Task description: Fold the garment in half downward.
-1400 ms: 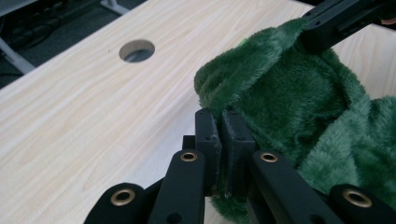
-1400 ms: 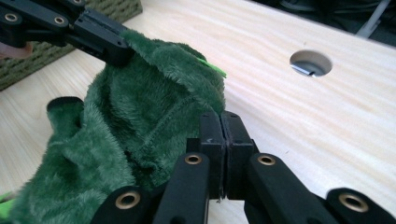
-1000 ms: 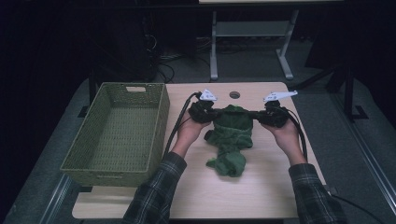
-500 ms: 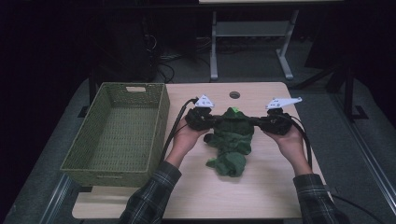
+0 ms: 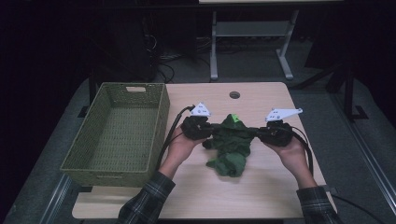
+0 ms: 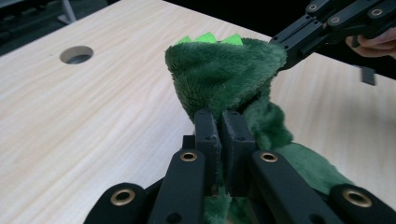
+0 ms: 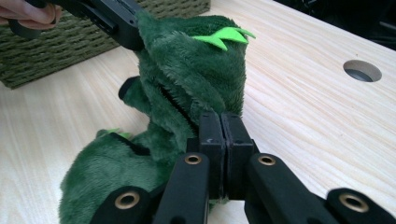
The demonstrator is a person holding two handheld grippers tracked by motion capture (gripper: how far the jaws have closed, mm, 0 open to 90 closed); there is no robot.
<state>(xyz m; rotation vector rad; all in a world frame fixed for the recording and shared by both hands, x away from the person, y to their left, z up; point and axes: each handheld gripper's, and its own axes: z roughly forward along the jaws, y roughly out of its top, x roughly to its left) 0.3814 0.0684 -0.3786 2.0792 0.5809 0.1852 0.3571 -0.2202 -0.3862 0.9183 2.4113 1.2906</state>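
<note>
- Both grippers have drifted nearer the person's edge of the table (image 5: 261, 196) since a second ago, carrying the green plush garment (image 5: 232, 140) along.
- Left gripper (image 6: 218, 122): jaws clenched on a fold of the plush, which rises just beyond the tips.
- Right gripper (image 7: 222, 125): jaws clamped on the opposite edge.
- Between the two jaw pairs the garment hangs stretched, its lower part resting on the table.
- Beyond the left gripper sits the woven basket (image 5: 116, 135).

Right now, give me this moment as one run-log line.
left gripper: shut on fuzzy green plush garment | right gripper: shut on garment | garment: stretched between both | woven green basket: beside, apart
</note>
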